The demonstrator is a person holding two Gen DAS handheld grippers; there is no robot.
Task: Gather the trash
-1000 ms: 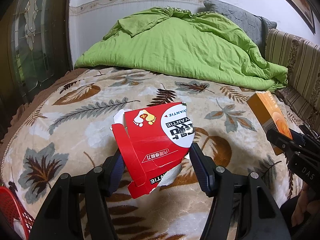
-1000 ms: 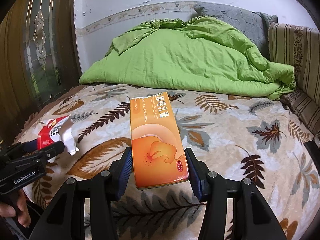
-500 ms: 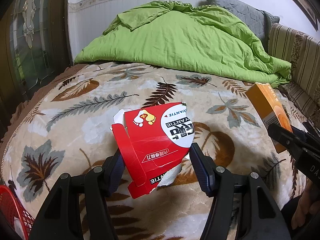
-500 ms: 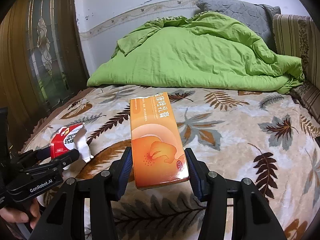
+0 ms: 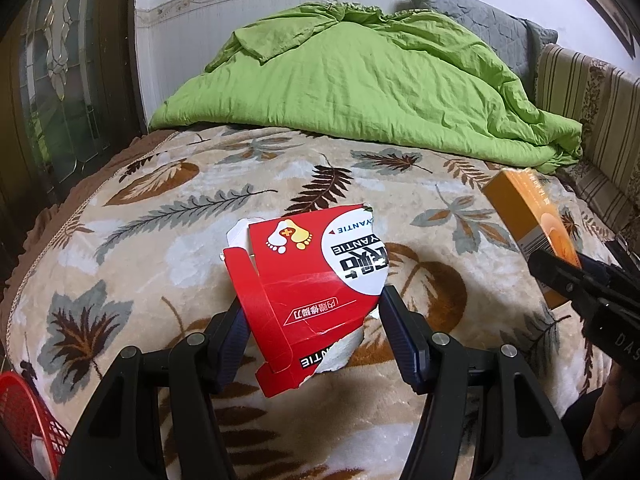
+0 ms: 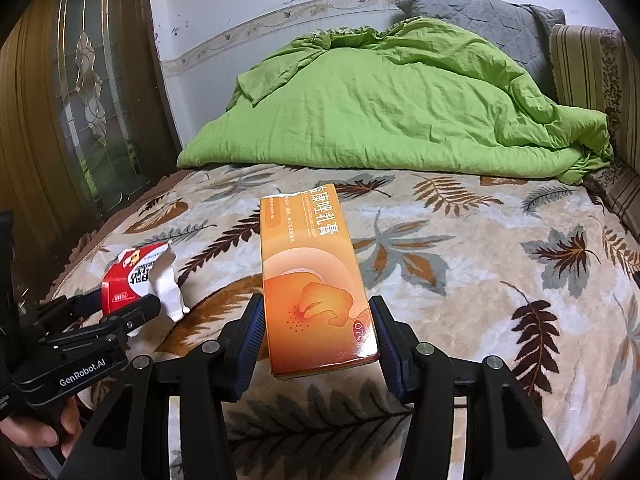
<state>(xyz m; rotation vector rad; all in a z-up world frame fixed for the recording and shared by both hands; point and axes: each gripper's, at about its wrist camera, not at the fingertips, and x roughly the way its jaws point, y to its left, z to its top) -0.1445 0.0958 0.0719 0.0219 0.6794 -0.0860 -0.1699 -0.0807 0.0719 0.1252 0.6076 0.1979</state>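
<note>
Trash is already in both claws above the leaf-patterned blanket [image 5: 132, 264], the left gripper [image 5: 310, 330] clamping a torn red carton [image 5: 308, 280] and the right gripper [image 6: 318, 338] an orange box [image 6: 316, 280], though the ripped, flimsy carton could buckle and slip before reaching the red basket [image 5: 24, 416] at near left

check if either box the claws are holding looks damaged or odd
The red box in the left claw is torn open, with a ragged white edge and a loose flap. The orange box in the right claw looks intact, apart from slight fraying at its far end.
</note>
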